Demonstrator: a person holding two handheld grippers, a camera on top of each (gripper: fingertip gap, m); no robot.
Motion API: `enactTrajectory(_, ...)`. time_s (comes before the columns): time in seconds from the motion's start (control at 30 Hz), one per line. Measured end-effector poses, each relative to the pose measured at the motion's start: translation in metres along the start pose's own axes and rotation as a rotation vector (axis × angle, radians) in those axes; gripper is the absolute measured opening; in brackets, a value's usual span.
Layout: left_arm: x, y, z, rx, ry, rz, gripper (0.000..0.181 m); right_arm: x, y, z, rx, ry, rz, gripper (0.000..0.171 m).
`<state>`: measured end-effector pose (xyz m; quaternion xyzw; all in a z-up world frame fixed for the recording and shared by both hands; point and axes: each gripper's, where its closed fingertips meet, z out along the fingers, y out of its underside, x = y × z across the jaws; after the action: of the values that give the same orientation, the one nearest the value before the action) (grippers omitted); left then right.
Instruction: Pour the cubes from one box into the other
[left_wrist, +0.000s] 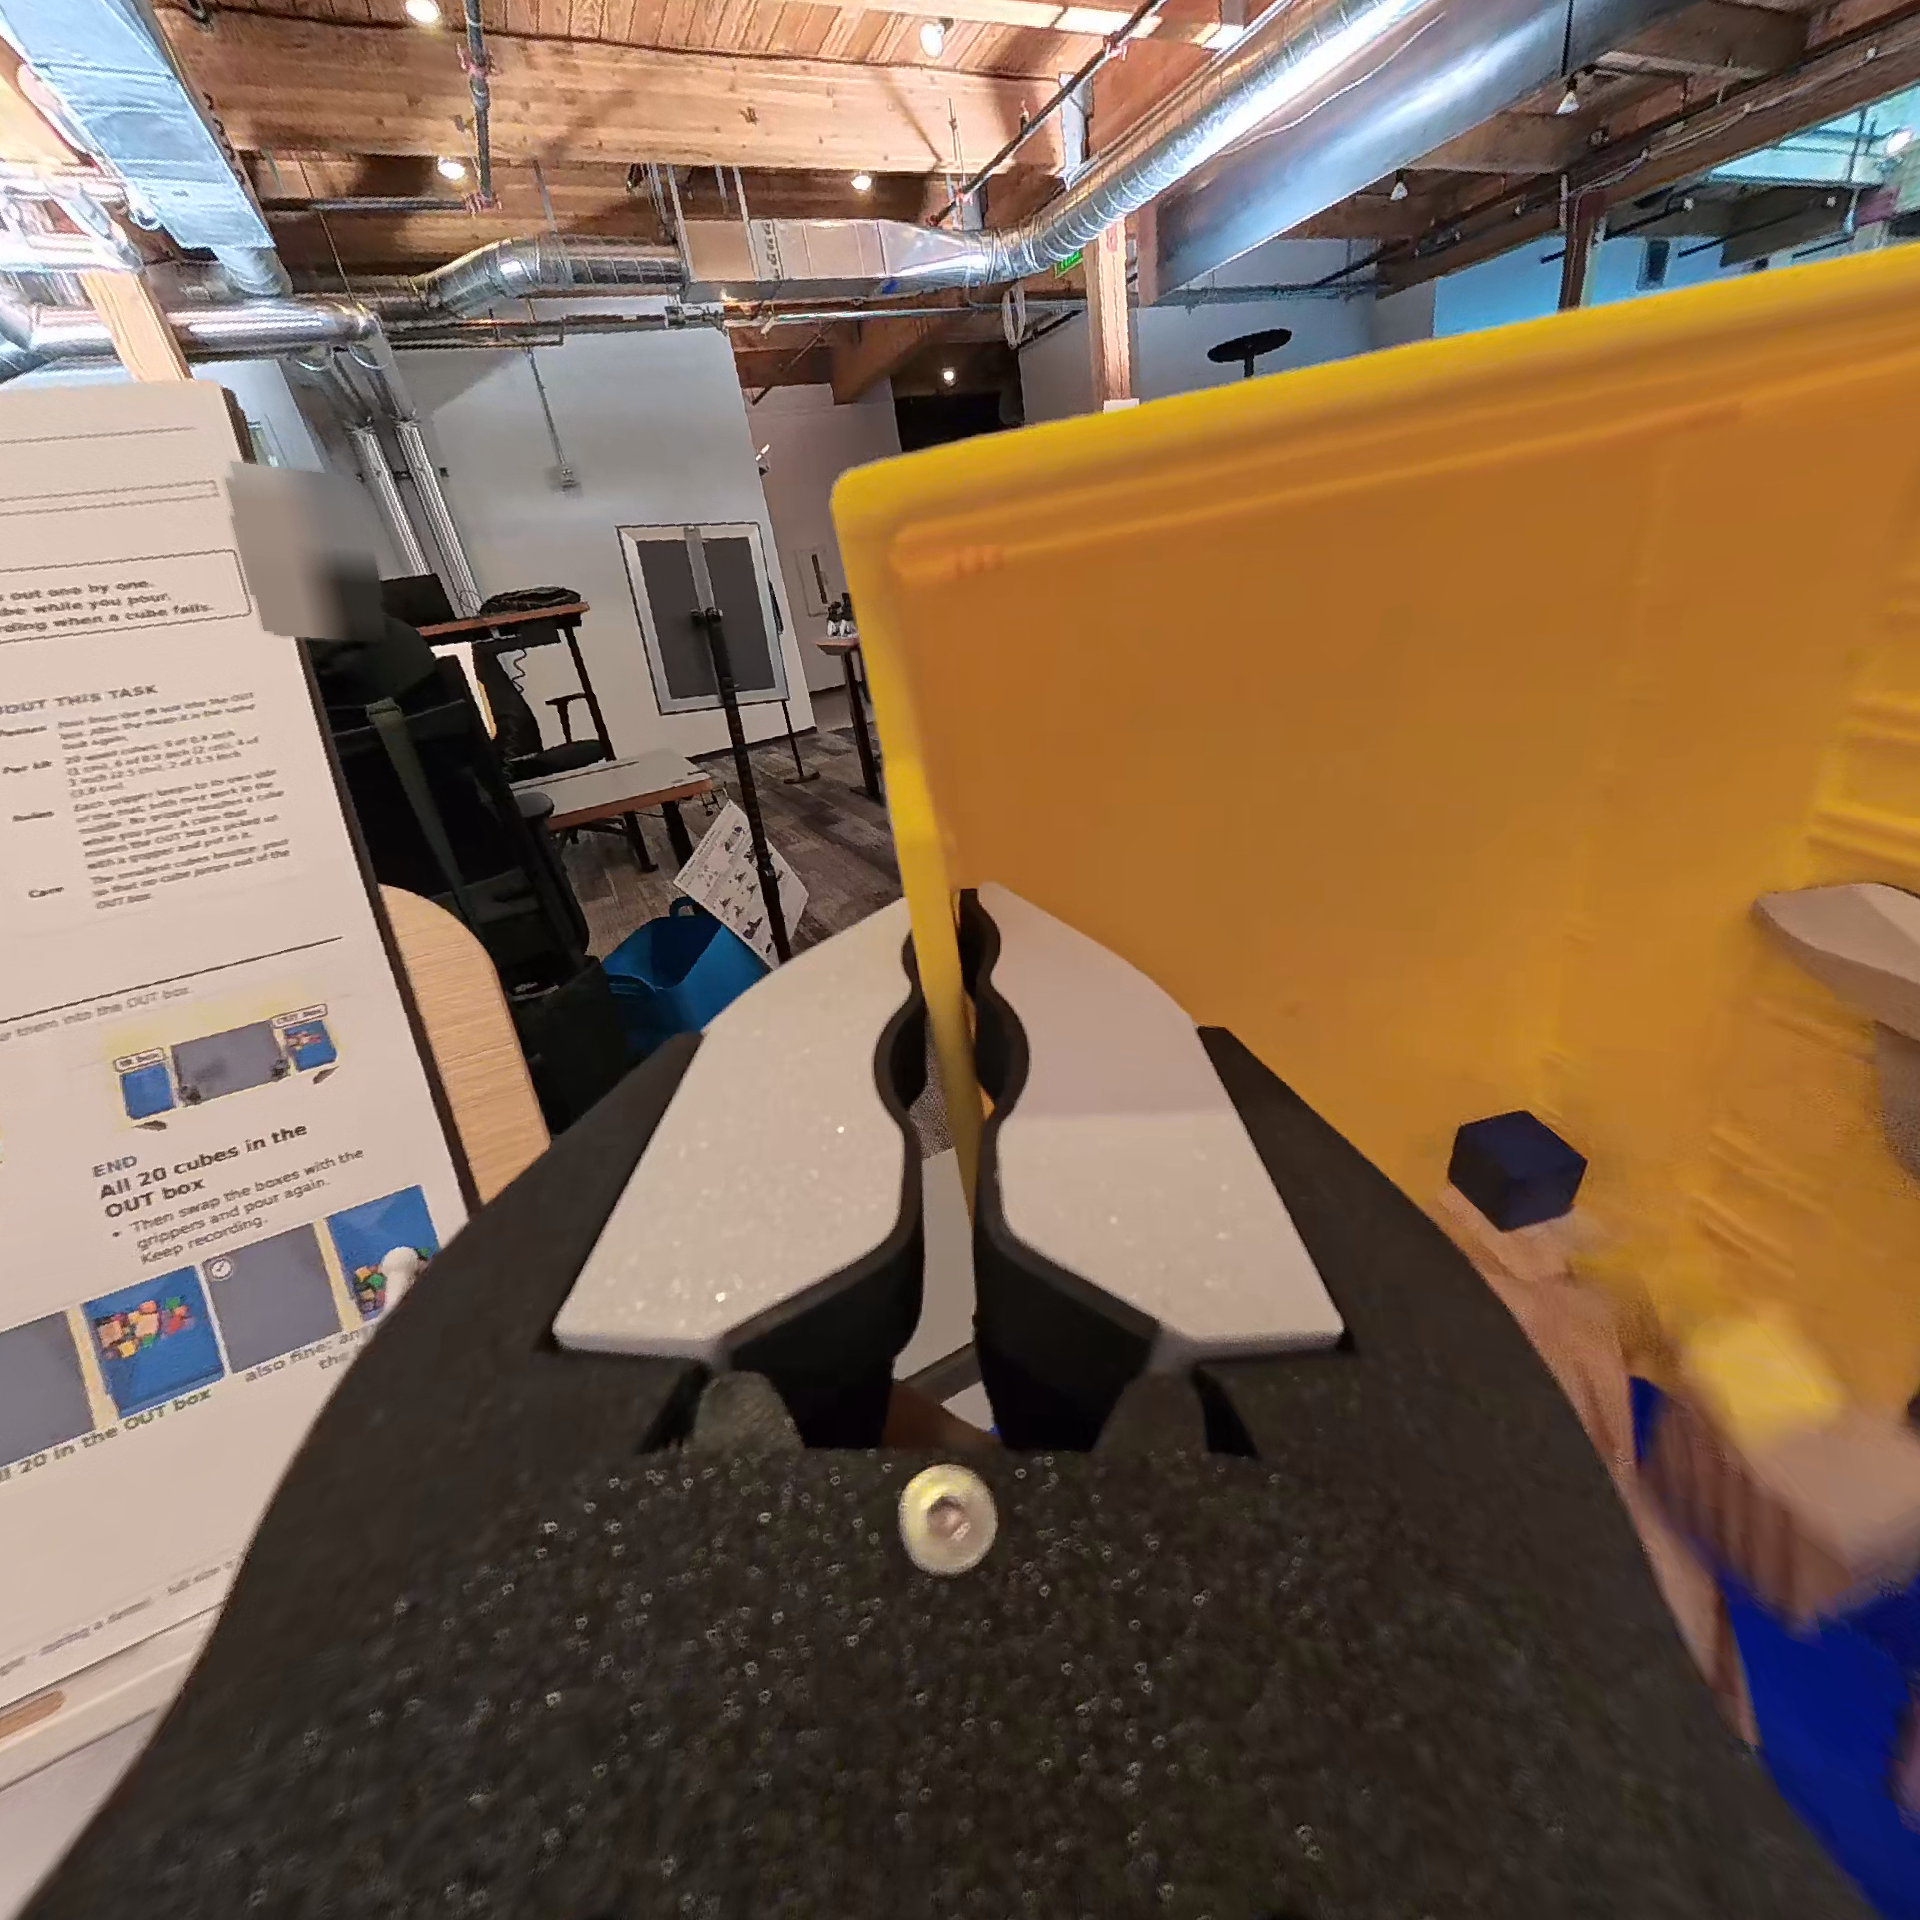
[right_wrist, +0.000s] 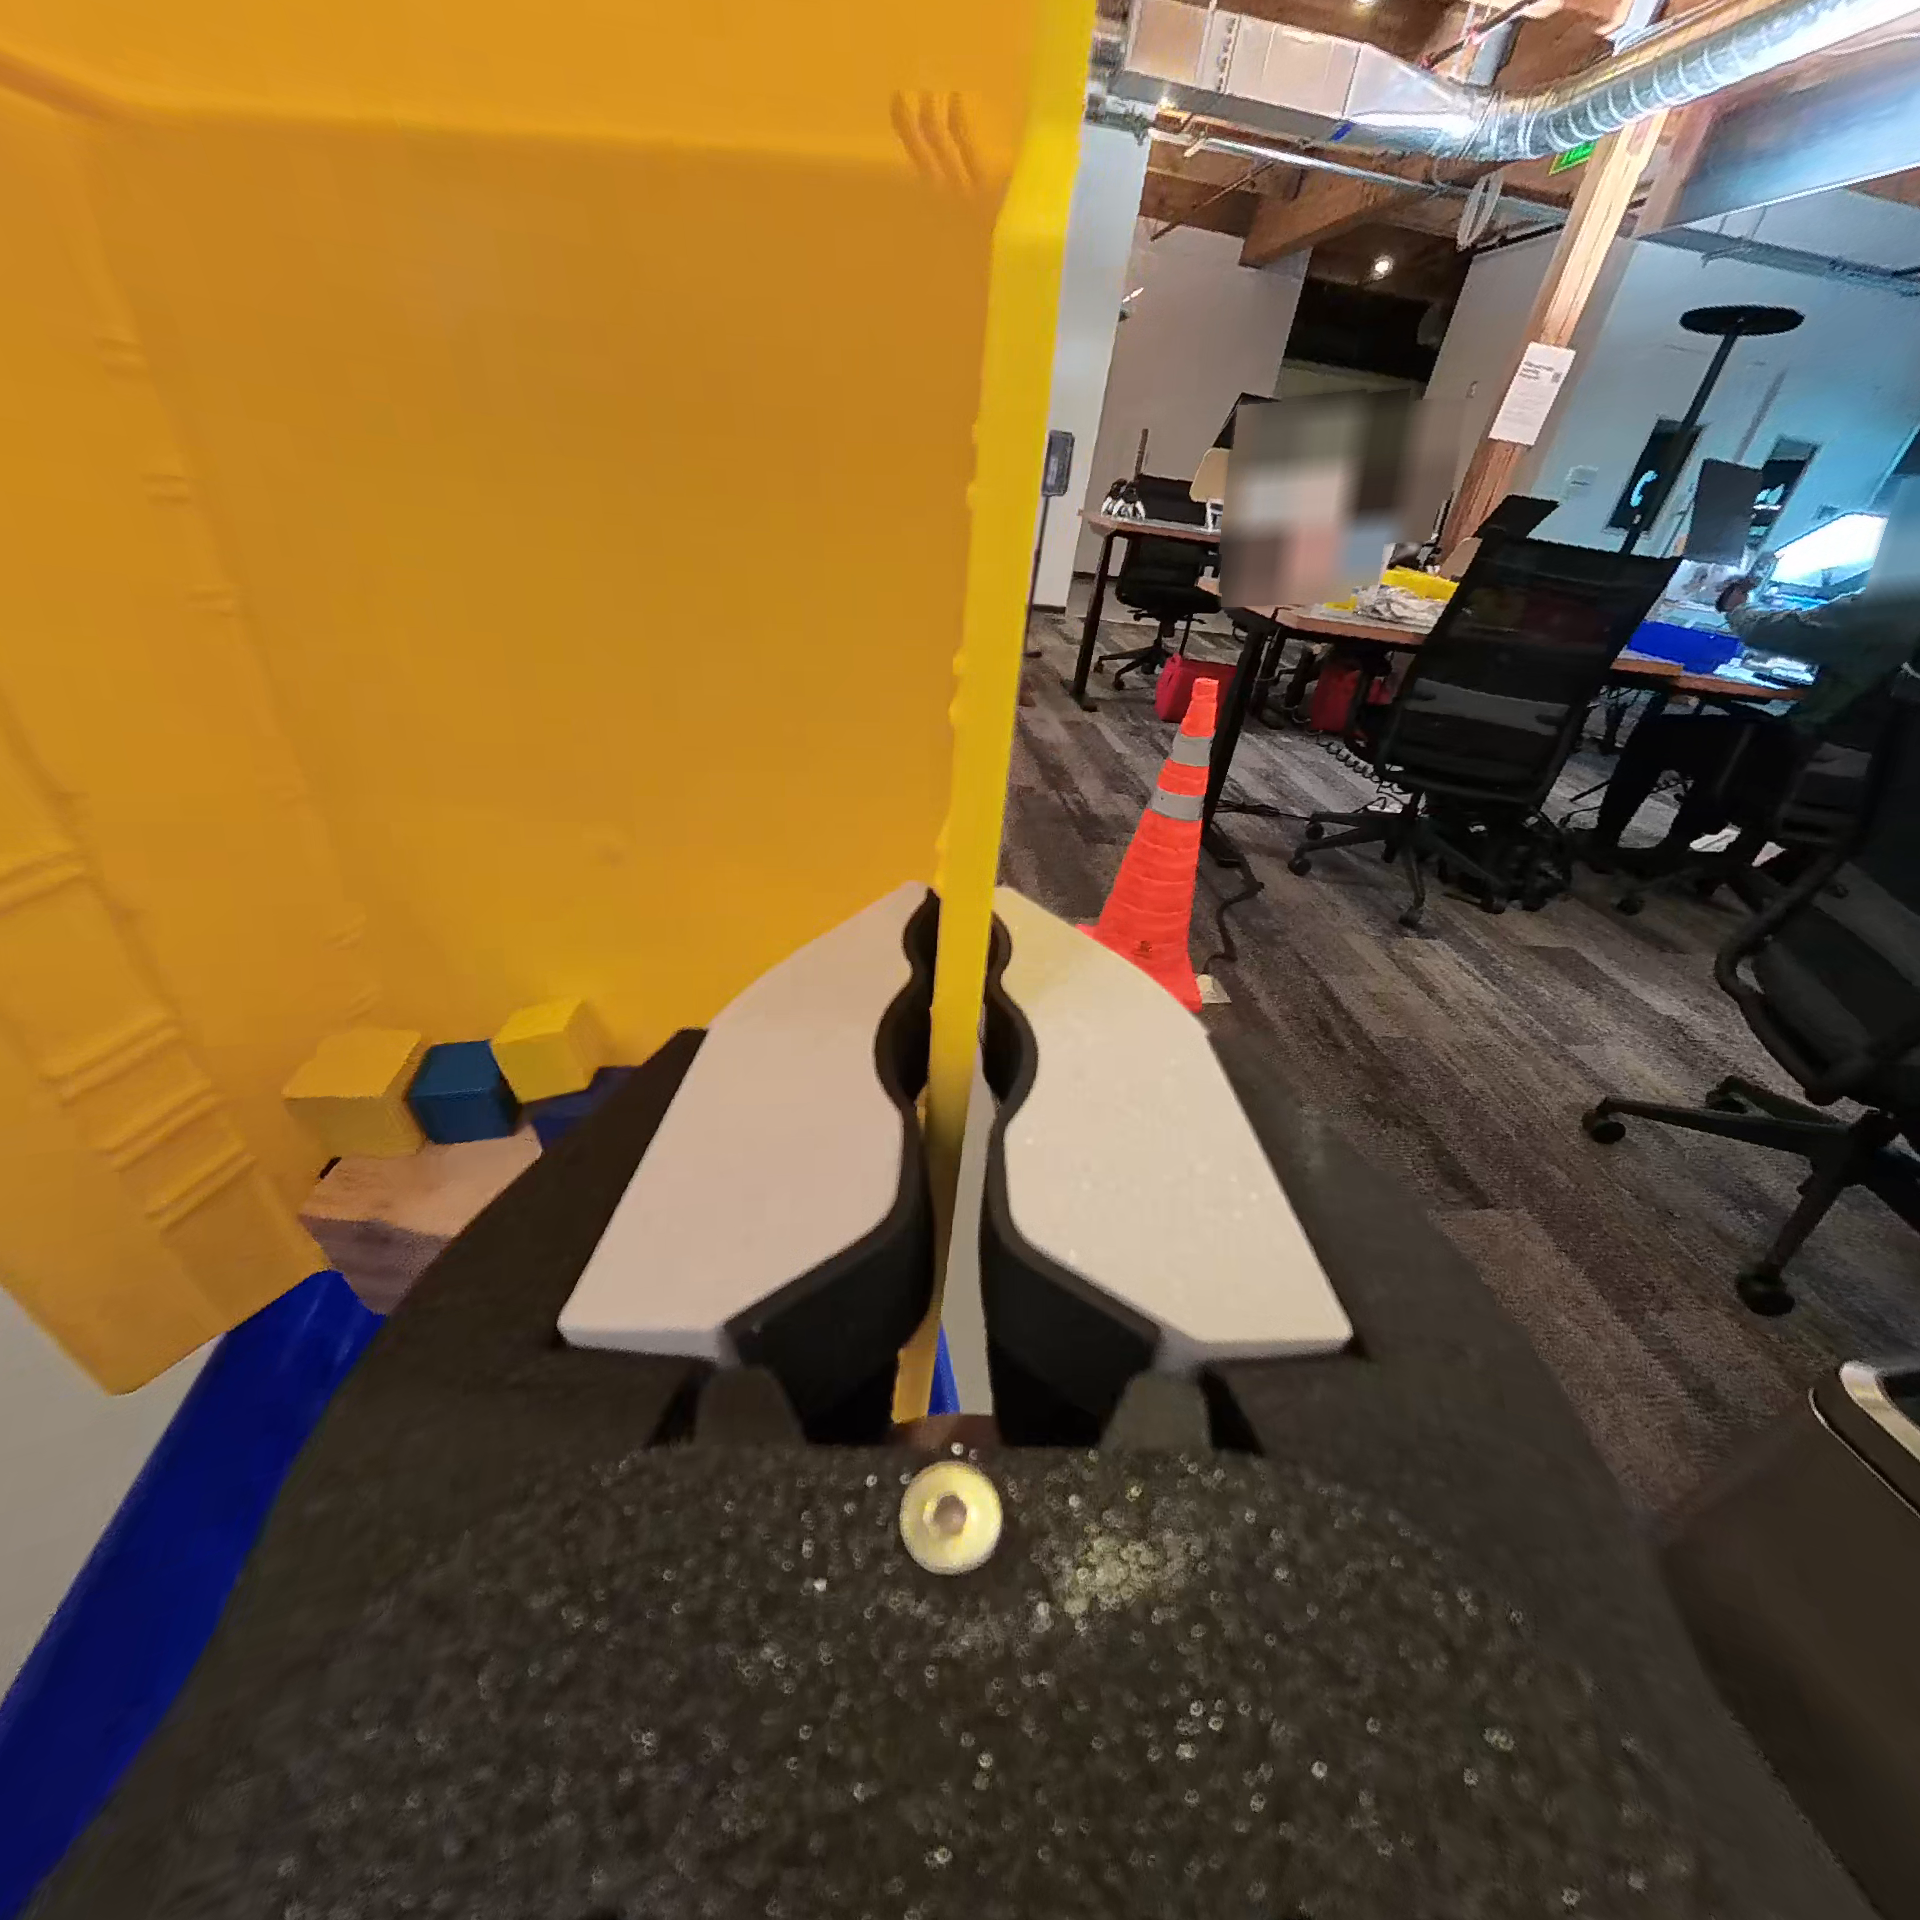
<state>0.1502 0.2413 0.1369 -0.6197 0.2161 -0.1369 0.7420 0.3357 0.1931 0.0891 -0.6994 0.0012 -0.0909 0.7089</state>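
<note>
The yellow plastic box is held steeply tipped, one side wall pinched by each closed hand-held gripper; small wooden cubes are gathered at its lowered edge, directly over the blue plastic box.

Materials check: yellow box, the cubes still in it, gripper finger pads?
Yellow box: looks like thin moulded plastic, matte, with raised ribs pressed into the wall. Cubes: the big one shows bare wood grain; the small yellow and blue ones look painted, probably wood too. Finger pads of the right gripper: black, wavy, rubbery-looking; the pale shells are speckled, likely printed plastic.
</note>
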Motion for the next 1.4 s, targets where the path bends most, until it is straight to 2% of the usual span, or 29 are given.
enactTrajectory(0.23, -0.004, -0.007, 0.001, 0.009, -0.021, -0.004, 0.003, -0.002, -0.005, 0.004, -0.001, -0.012, 0.010, 0.004)
enactTrajectory(0.63, -0.005, -0.022, -0.006, 0.121, -0.044, -0.028, 0.003, 0.002, -0.033, 0.000, 0.118, 0.012, -0.055, 0.004)
enactTrajectory(1.0, 0.002, -0.008, -0.001, 0.141, 0.015, -0.162, 0.004, 0.012, -0.050, -0.010, 0.178, 0.077, -0.169, 0.004)
enactTrajectory(1.27, -0.001, 0.008, -0.002, 0.134, 0.008, -0.204, 0.004, 0.007, -0.041, -0.007, 0.148, 0.054, -0.169, 0.004)
enactTrajectory(1.4, -0.004, 0.005, -0.004, 0.140, 0.002, -0.205, 0.003, 0.004, -0.043, -0.006, 0.148, 0.052, -0.177, 0.004)
